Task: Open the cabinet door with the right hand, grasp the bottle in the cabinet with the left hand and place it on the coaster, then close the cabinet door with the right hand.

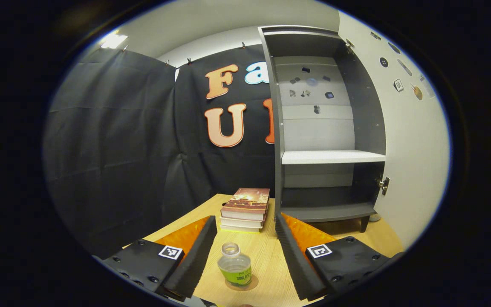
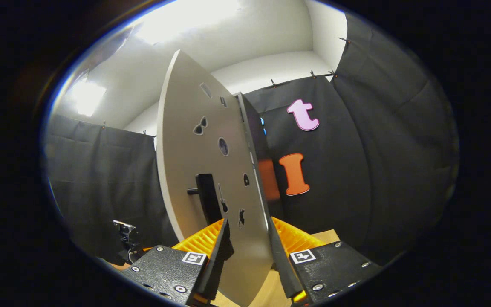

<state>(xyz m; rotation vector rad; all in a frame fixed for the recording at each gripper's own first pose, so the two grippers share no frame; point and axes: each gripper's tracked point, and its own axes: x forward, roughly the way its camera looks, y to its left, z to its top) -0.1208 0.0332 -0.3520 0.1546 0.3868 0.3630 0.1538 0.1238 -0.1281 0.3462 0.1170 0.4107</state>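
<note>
Bottle [image 1: 235, 264] on coaster [image 1: 252, 285]; left gripper [image 1: 241, 256] fingers wide. Right gripper [image 2: 247, 256] fingers wide astride door [image 2: 198, 170]; risk: slipping past handle [image 2: 207, 196].

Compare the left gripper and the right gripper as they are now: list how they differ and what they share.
1. The left gripper frames the bottle on the coaster, fingers apart from it; the right gripper frames the cabinet door.
2. The left gripper looks down on the wooden table; the right gripper faces the door's front, just below the black handle.

Shared: both open, with black ribbed pads on orange fingers.
</note>
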